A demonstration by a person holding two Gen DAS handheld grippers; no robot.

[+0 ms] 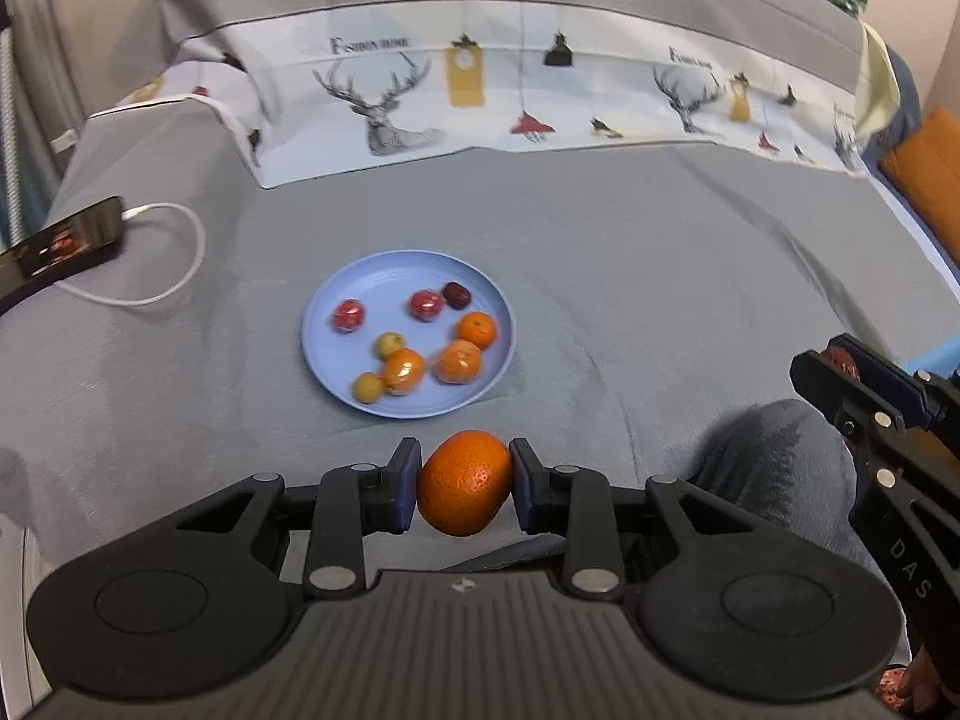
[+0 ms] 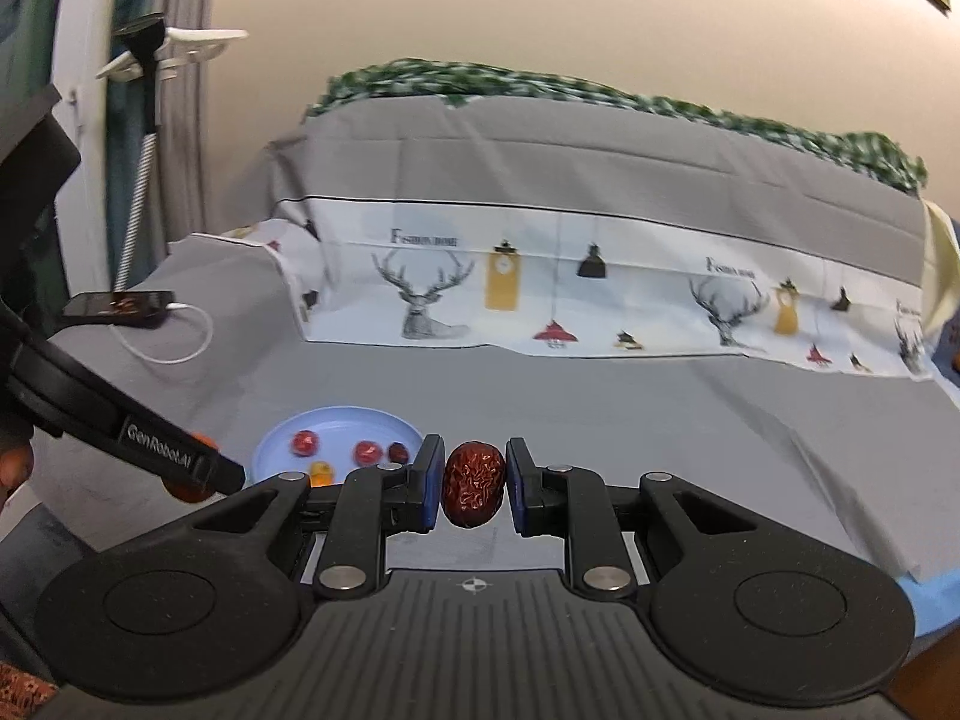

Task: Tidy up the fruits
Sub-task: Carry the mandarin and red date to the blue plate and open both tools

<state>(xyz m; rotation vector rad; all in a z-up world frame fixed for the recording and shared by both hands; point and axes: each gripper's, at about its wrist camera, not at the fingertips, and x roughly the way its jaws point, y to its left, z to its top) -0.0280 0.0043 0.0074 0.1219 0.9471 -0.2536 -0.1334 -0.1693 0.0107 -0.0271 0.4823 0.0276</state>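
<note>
A blue plate (image 1: 324,324) lies on the grey cloth and holds several small fruits: red ones, oranges (image 1: 476,329), yellow ones and a dark date (image 1: 456,294). My left gripper (image 1: 463,483) is shut on a large orange (image 1: 465,480), held just in front of the plate. My right gripper (image 2: 475,483) is shut on a wrinkled dark red date (image 2: 473,483), above the cloth to the right of the plate (image 2: 282,429). The right gripper also shows in the left wrist view (image 1: 840,363) at the right edge.
A phone (image 1: 60,246) on a white charging cable (image 1: 180,264) lies at the left. A white cloth with deer prints (image 1: 480,96) covers the back of the surface. An orange cushion (image 1: 924,162) sits at the far right.
</note>
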